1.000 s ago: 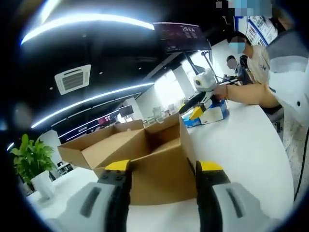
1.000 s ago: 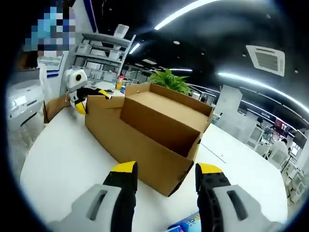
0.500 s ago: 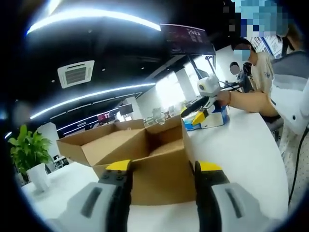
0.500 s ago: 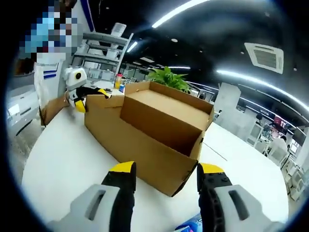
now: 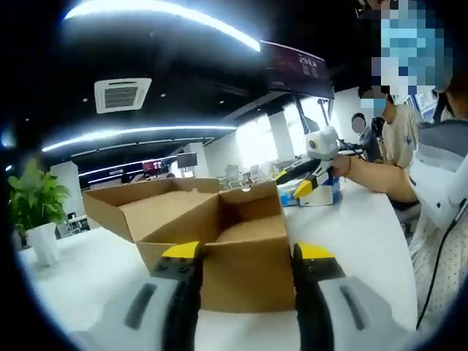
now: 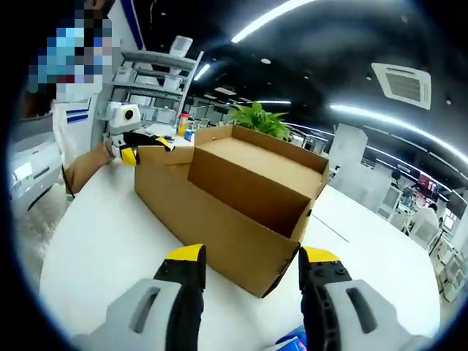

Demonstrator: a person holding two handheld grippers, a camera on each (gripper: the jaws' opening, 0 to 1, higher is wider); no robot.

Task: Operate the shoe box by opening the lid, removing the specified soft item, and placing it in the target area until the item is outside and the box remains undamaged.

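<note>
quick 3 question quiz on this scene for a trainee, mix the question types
1. True or false: the cardboard box has its flaps open.
2. What stands on the white table beyond the box in the right gripper view? A) potted plant B) kettle C) lamp
3. Fill in: the left gripper and the right gripper both have jaws that are ____ and hold nothing.

Key: 1 true; 2 A; 3 open

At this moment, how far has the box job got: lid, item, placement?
Done: the cardboard box on the white table already stands with its flaps up and open. In hand: nothing; the left gripper and the right gripper are both open and empty, short of the box. Left: taking out the soft item, which I cannot see inside from either view, and setting it down outside.
</note>
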